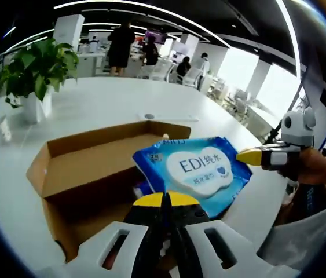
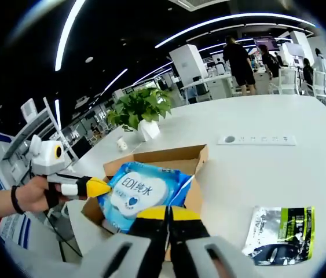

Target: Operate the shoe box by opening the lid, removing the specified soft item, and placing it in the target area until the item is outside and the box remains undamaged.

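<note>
Both yellow-tipped grippers, left point(image 1: 164, 202) and right point(image 2: 167, 215), clamp a blue soft wet-wipes pack point(image 1: 194, 171) above the open brown cardboard box point(image 1: 76, 168).

A potted green plant point(image 1: 30, 75) in a white pot stands on the white table point(image 1: 110, 104), with a small white object point(image 1: 4, 130) just beside it near the table edge. A white power strip point(image 2: 257, 139) lies flat on the tabletop, and a black, white and green foil pouch point(image 2: 279, 233) lies well apart from it. Several people point(image 1: 120, 46) stand or sit among desks in the office background under ceiling light strips point(image 2: 232, 21).
</note>
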### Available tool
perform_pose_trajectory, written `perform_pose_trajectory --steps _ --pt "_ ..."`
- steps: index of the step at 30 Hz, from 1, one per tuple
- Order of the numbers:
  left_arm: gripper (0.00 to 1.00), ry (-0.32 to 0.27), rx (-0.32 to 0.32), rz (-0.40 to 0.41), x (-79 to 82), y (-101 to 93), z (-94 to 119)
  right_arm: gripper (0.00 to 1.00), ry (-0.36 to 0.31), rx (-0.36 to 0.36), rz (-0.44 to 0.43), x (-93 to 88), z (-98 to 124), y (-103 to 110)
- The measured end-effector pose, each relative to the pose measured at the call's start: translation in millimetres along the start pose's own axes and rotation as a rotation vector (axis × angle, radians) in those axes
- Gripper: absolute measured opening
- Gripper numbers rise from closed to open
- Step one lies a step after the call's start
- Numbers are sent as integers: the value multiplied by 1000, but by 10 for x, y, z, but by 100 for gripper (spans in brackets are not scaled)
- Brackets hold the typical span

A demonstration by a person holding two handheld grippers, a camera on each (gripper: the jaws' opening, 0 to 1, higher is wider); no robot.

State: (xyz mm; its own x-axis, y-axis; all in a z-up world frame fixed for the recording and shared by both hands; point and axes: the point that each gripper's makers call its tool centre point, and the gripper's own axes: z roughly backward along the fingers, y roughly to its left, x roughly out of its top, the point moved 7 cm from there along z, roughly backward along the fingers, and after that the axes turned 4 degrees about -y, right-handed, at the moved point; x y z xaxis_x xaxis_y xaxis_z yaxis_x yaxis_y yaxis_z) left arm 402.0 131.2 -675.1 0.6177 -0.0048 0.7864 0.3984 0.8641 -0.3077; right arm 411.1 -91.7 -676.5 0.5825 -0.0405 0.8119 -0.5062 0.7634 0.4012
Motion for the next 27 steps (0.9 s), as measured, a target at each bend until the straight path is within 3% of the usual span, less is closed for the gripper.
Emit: perform_pose_trajectory --steps 12,27 --pt "0 11 -67 -48 96 -442 -307 0 -23 -66 -29 -31 399 -351" --pt "0 32 -123 -80 130 -875 -613 0 -47 -121 -57 -43 730 -743"
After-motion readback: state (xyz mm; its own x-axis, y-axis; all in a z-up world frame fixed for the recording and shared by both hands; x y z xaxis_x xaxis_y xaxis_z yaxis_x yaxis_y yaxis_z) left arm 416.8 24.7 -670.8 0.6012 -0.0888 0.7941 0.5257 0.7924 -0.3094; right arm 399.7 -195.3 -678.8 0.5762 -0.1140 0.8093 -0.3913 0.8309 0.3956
